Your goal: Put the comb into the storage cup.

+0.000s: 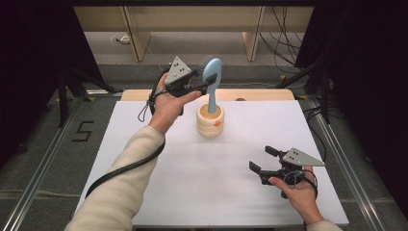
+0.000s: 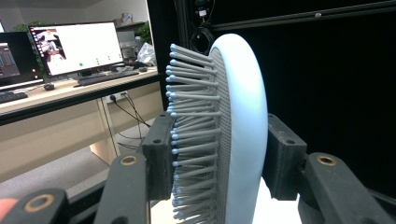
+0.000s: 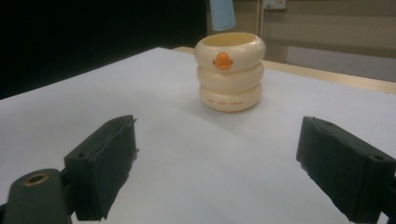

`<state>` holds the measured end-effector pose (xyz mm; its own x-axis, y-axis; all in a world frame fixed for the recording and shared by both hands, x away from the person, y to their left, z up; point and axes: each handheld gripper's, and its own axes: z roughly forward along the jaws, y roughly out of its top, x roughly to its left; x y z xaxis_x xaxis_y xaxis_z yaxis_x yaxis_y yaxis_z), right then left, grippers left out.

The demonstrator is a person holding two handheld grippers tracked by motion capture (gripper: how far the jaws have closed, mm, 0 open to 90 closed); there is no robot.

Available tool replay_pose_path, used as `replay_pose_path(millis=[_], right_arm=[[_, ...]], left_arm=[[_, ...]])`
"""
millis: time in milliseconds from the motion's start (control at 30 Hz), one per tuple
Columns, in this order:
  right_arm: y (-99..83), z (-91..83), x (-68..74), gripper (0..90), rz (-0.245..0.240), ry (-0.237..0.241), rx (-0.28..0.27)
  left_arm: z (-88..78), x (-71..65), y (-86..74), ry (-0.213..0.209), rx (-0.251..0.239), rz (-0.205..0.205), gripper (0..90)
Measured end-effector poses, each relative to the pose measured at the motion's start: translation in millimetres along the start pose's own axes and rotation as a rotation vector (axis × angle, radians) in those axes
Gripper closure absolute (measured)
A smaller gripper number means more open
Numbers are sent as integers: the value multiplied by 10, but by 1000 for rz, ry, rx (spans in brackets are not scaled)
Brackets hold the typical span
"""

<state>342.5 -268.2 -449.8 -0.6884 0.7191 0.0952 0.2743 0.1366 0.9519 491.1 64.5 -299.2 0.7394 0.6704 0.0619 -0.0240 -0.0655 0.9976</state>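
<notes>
- Nearest the person: right gripper [image 1: 264, 159] low over the white table [image 1: 159, 183], jaws spread wide with nothing between them, pads [image 3: 100, 161] clear of everything. Idle, by the look of it, with no part in the work at this point.
- Straight ahead of those empty jaws, well apart from them: cream holder [image 3: 229, 71], a stack of three rounded rings with an orange mark on the top ring, upright on the table and untouched by either gripper.
- Just above the holder's mouth in the right gripper view: blunt lower end of the hairbrush [image 3: 222, 13] handle, hanging clear of the rim with a gap visible beneath. From the high view the handle seems to dip into the opening, so exact depth hard to call; taken as at the mouth or barely inside.
- Farther off, above and behind the holder: left gripper [image 1: 208, 82] clenched on the hairbrush [image 1: 211, 79] head, one pad against the bristle side, the other against the smooth blue back [image 2: 245, 121]. Brush held upright, head up, handle pointing down between gripper and holder.
- Done so far, judging from this: brush picked up, turned vertical and lined up over the holder.
- Left to do, presumably: lowering until the handle sits on the bottom, loosening the jaws, drawing the left hand away. Possible risk: holder tipping if the handle catches the rim, since nothing steadies it.
</notes>
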Motion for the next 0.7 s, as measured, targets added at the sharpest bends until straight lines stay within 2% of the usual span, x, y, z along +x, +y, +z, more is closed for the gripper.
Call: replay_pose_path(millis=[233,700], right_arm=[[0,4,3,130,0,1,-5],[0,5,1,131,-3,2,-5]], left_arm=[[25,24,4,-1,1,8,521],[63,78,-53,11,3,-10,521]])
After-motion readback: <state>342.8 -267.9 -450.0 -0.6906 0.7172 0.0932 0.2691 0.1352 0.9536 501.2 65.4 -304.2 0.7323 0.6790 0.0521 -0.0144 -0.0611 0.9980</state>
